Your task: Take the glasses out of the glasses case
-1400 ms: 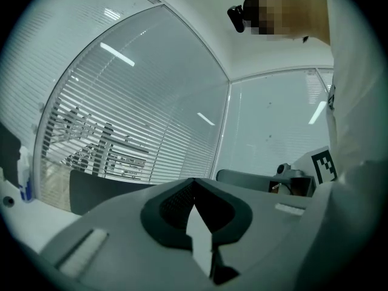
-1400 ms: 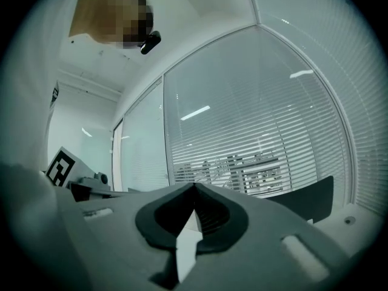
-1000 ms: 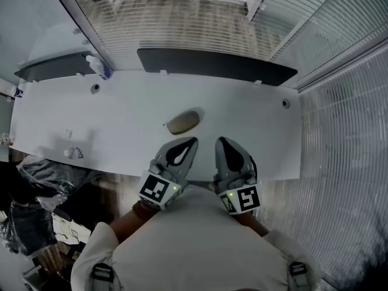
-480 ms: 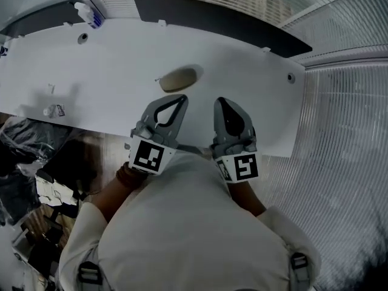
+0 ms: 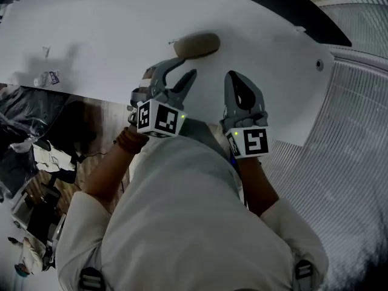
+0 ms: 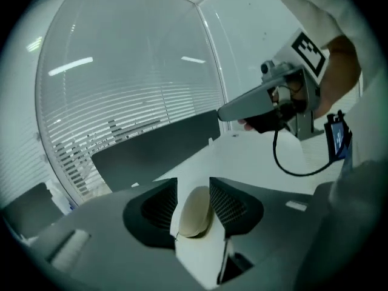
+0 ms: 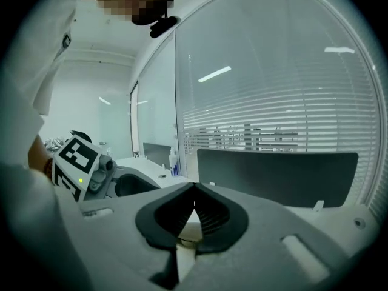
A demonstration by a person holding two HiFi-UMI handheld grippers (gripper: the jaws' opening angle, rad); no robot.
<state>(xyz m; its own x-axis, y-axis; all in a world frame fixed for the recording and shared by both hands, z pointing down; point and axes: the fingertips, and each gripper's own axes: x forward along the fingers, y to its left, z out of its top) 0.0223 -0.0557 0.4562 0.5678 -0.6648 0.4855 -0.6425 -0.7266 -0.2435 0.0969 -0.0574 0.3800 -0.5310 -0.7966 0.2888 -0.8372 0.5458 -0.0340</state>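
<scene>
The tan oval glasses case [image 5: 197,45] lies closed on the white table [image 5: 109,35]. My left gripper [image 5: 189,66] sits just in front of the case, and its jaws are opening. In the left gripper view the case [image 6: 195,212] shows in the gap ahead of the left gripper [image 6: 193,183], and neither pad touches it. My right gripper [image 5: 232,74] is shut and empty, to the right of the case and nearer the table's front edge. In the right gripper view the shut right gripper [image 7: 194,190] hides all but a sliver of the case [image 7: 189,239].
A dark partition panel [image 6: 151,147] stands along the table's far side, with slatted glass walls behind it. Small items [image 5: 48,77] lie at the table's left end. Round cable holes [image 5: 319,64] sit near the back corners. Bags and clutter [image 5: 36,156] cover the floor on the left.
Both grippers have come down and forward over the table toward the case. The left gripper's jaws, shut before, now stand apart. The case has not moved.
</scene>
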